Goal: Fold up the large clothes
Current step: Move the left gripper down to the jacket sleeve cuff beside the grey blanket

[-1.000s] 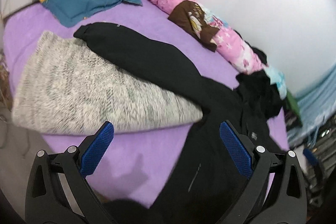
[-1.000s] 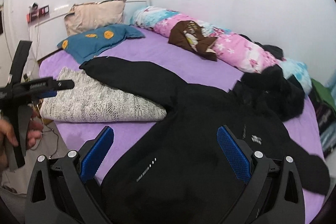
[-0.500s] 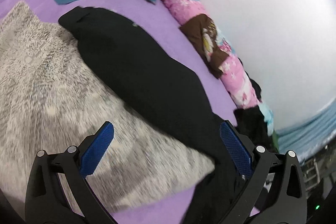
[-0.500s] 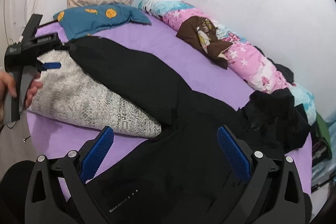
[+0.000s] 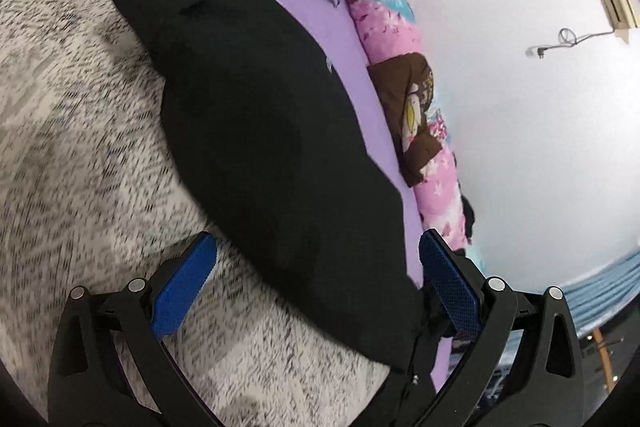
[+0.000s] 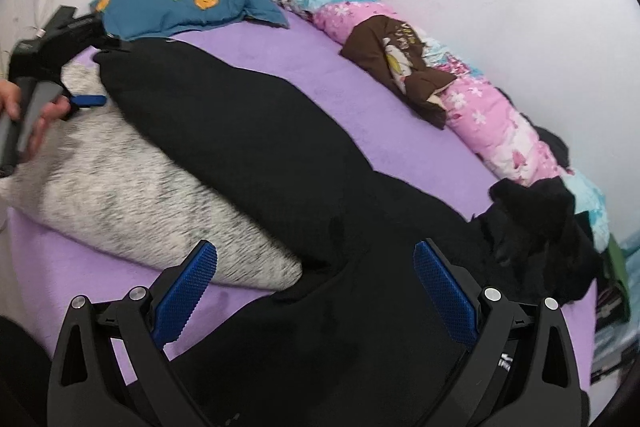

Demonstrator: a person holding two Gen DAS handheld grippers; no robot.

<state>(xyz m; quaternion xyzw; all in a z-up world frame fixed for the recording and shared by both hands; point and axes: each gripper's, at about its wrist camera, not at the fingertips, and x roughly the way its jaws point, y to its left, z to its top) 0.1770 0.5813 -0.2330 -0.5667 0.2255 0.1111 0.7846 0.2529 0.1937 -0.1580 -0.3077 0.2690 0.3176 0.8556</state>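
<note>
Left wrist view first: the left gripper [image 5: 316, 291] hangs with fingers spread wide and nothing between them, tilted low over the bed [image 5: 328, 23]. Just ahead of the fingertips runs the black jacket's sleeve [image 5: 256, 131], laid across a grey knitted garment [image 5: 72, 163] under the left finger. Nothing looks folded yet; judging by that outstretched sleeve, the fold has barely begun. Over to the right wrist view: the right gripper [image 6: 316, 287] is likewise wide apart and empty, hovering above the black jacket [image 6: 320, 339], whose body sprawls beneath and beyond both fingers. Far off past the left finger, a hand [image 6: 24, 119] holds the other gripper near the sleeve's cuff.
</note>
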